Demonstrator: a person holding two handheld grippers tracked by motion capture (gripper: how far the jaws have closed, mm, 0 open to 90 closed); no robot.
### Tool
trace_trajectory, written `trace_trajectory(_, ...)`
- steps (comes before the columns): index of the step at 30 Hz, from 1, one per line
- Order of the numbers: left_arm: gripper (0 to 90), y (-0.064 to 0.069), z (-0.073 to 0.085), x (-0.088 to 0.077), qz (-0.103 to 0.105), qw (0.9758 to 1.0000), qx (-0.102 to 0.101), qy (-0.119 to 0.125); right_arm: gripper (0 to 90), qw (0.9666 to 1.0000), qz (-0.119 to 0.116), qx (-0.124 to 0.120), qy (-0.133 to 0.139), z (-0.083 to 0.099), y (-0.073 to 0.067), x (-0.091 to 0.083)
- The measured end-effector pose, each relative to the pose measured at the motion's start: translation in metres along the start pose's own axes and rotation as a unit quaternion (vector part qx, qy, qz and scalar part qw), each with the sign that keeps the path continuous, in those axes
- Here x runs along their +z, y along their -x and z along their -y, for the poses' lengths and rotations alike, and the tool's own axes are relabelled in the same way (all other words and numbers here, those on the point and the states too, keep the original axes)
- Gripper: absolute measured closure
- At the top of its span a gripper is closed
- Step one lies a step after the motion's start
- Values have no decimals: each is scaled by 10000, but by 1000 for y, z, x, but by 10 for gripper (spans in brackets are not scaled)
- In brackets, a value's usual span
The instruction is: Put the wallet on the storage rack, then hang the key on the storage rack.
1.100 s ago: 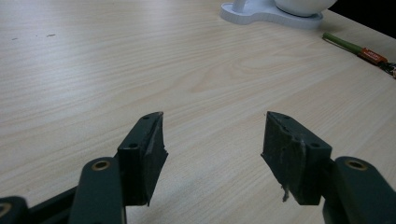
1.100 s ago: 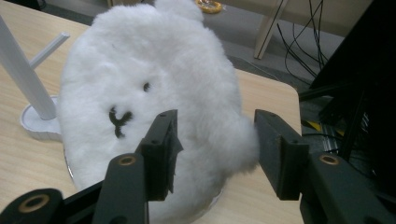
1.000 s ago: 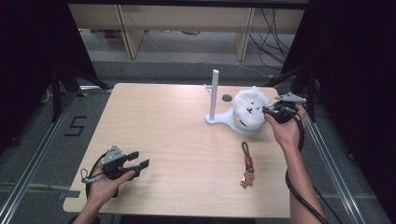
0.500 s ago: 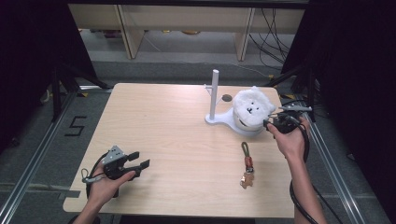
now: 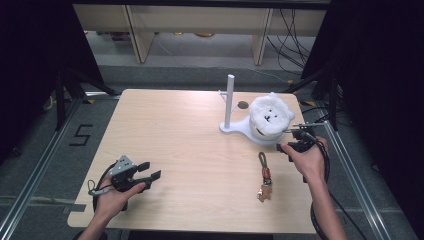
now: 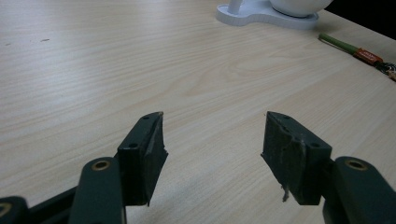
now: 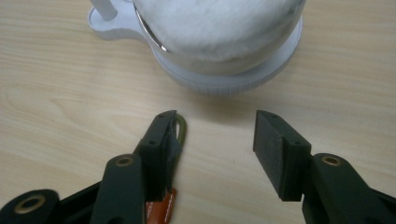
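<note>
The keychain (image 5: 264,175), a green cord with an orange tag and small charm, lies flat on the table (image 5: 190,150) just in front of the white stand (image 5: 240,129) and its fluffy white plush (image 5: 270,116). Nearest the person, the left gripper (image 5: 145,176) rests low at the table's front edge, jaws wide and empty, seemingly parked. The right gripper (image 5: 292,146), wide open with nothing between its pads, has just widened again and hangs over the cord's loop (image 7: 181,125), likely lining up a pickup. A second ago it was up beside the plush; the keychain has not shifted.
</note>
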State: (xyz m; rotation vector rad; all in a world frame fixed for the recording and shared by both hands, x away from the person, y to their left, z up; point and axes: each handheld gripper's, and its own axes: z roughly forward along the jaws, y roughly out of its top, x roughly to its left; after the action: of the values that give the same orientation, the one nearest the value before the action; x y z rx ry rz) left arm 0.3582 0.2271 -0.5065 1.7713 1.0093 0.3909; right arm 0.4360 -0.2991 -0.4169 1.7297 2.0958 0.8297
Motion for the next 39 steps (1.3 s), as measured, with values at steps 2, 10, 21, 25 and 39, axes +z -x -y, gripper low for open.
trace_trajectory(2, 381, 2, 0, -1, -16, 10000, 8, -14, 504, 9999, -8, 51, -94, 3, 0, 1)
trace_trajectory(10, 381, 3, -2, -2, 55, 9999, 47, 73, 519, 9988, -18, 187, -448, 11, -5, 1)
trace_trajectory(21, 381, 6, -2, 2, 48, 10000, 52, 6, 566, 9886, -331, 313, -1435, 15, -21, 19)
trace_trajectory(25, 380, 10, -3, 2, 72, 9999, 106, 8, 567, 9838, -284, 520, -1691, 15, -26, 25)
trace_trajectory(39, 380, 14, -2, -1, 177, 9997, 134, 48, 593, 9677, -212, 810, -2378, 21, -41, 56)
